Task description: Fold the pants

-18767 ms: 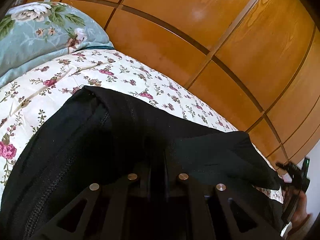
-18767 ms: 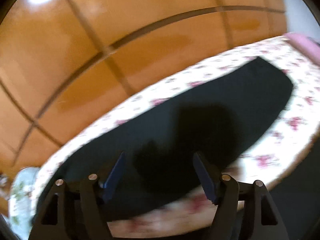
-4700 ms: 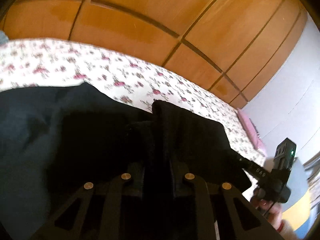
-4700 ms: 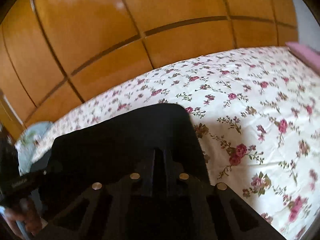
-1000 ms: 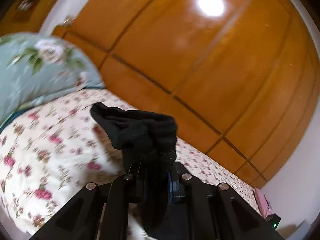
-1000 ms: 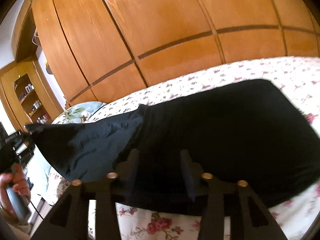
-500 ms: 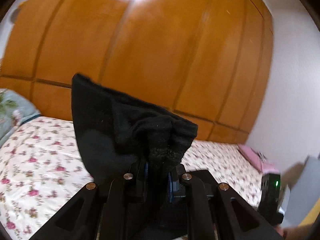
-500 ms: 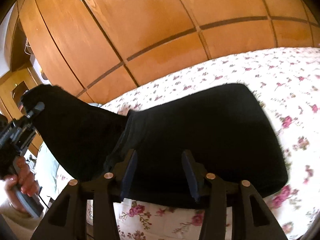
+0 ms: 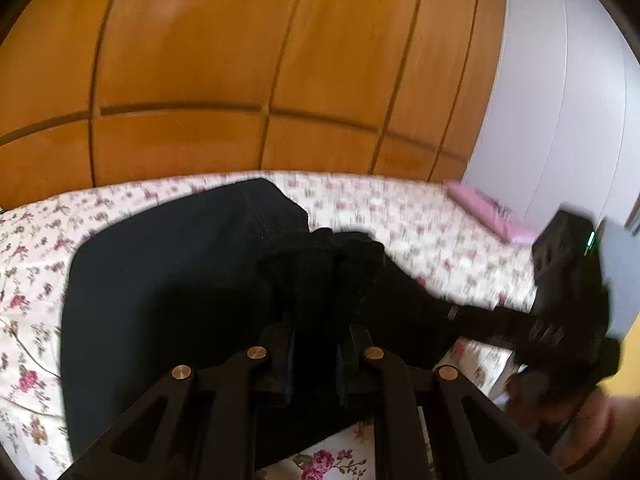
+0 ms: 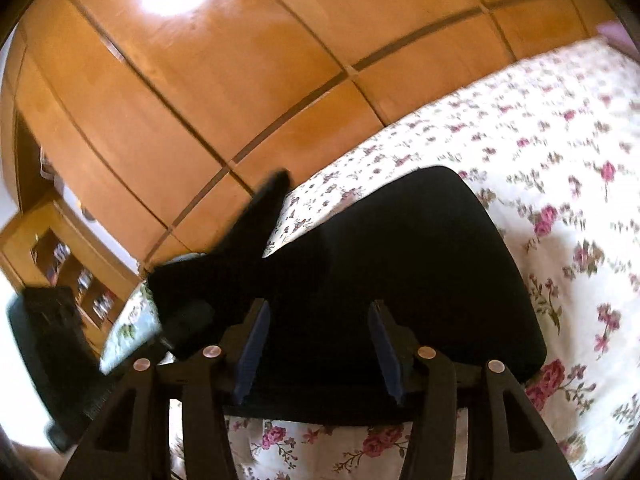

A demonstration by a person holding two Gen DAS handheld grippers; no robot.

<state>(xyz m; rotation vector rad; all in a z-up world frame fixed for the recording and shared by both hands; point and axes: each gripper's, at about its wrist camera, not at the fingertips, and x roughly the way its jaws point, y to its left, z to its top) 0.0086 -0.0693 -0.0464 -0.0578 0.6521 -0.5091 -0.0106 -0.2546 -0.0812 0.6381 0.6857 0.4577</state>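
The black pants (image 9: 168,280) lie folded on the floral bed sheet (image 9: 36,240). My left gripper (image 9: 316,320) is shut on a bunched end of the pants (image 9: 320,256) and holds it over the folded stack. In the right wrist view the pants (image 10: 420,264) form a dark slab, and the lifted end (image 10: 256,216) rises at its left. My right gripper (image 10: 316,344) is open and empty, just above the near edge of the pants. It also shows at the right of the left wrist view (image 9: 568,304).
Wooden wardrobe doors (image 9: 240,60) run along the far side of the bed. A pink item (image 9: 488,212) lies at the bed's far right by a white wall. A floral pillow (image 10: 128,328) and wooden shelves (image 10: 60,260) sit to the left.
My left gripper has swung the held end of the pants down and rightward over the stack. My right gripper has opened wider.
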